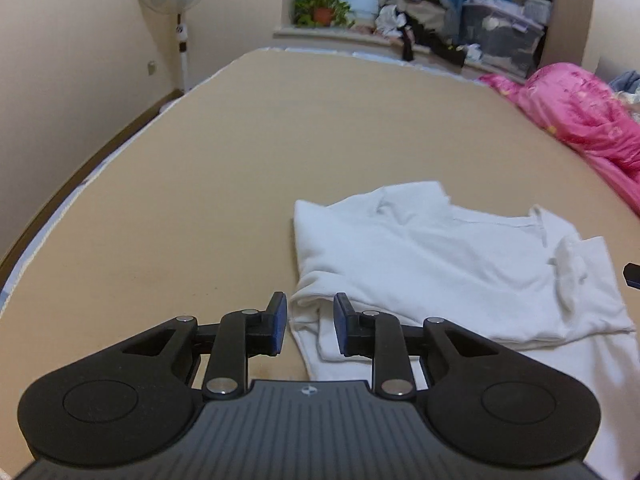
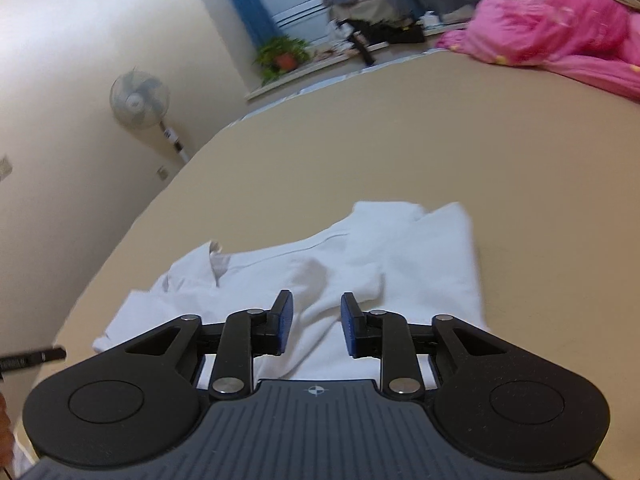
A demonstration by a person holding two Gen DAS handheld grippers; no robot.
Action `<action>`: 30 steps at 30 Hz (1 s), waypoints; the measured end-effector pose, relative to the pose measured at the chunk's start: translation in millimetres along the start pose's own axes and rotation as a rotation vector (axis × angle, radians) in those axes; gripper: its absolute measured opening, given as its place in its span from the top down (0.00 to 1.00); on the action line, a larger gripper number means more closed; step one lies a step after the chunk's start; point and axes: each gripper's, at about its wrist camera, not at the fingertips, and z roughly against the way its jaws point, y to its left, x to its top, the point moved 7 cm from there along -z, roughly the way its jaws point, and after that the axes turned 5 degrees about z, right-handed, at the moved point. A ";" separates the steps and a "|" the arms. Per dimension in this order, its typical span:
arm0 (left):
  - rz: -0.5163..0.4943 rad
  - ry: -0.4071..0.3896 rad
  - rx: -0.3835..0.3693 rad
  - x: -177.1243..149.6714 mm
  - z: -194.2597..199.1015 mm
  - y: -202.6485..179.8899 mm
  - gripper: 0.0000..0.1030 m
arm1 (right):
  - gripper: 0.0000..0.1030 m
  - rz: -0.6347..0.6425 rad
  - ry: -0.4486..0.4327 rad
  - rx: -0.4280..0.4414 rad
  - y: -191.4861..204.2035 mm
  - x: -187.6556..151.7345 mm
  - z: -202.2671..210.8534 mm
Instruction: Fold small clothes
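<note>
Two grippers hang over one white garment that lies partly folded on the tan bed surface, in the lower right of the left wrist view and the lower middle of the right wrist view. The left gripper is spread, its blue pads empty, straddling the garment's near left corner. The right gripper is spread too, holding nothing, above a rumpled ridge of cloth.

Likely risks: a pinch at that corner may catch only the top layer, since several layers stack there, and the fold would slide apart; the loose sleeve flap could drag and bunch.

Whether either gripper touches the fabric is unclear. The garment's near edge is hidden behind both gripper bodies, and the right wrist view is blurred. A pink quilt lies well apart.
</note>
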 end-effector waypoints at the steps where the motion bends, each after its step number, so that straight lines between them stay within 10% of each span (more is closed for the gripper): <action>1: 0.015 0.014 -0.003 2.4 -6.8 0.3 0.73 | 0.69 0.019 0.011 -0.008 2.9 0.5 -8.0; 8: 0.143 0.056 -0.043 11.6 -40.4 13.4 0.46 | 0.66 0.129 0.099 -0.074 27.0 -8.8 -71.6; 17: 0.278 0.161 -0.048 -1.9 -89.7 15.5 0.47 | 0.73 0.132 0.077 -0.071 39.4 12.4 -86.0; 22: 0.278 0.156 -0.050 -0.9 -85.3 15.3 0.47 | 0.42 0.110 0.116 -0.093 54.2 15.4 -98.1; 25: 0.269 0.166 -0.045 -3.7 -89.0 15.8 0.47 | 0.69 0.208 0.224 -0.249 53.4 4.8 -120.0; 26: 0.280 0.173 -0.046 -4.4 -90.0 17.6 0.47 | 0.93 0.179 0.224 -0.253 49.4 7.5 -119.7; 30: 0.306 0.199 -0.048 -6.6 -91.3 23.6 0.48 | 0.96 0.054 -0.041 -0.204 39.6 58.6 -60.6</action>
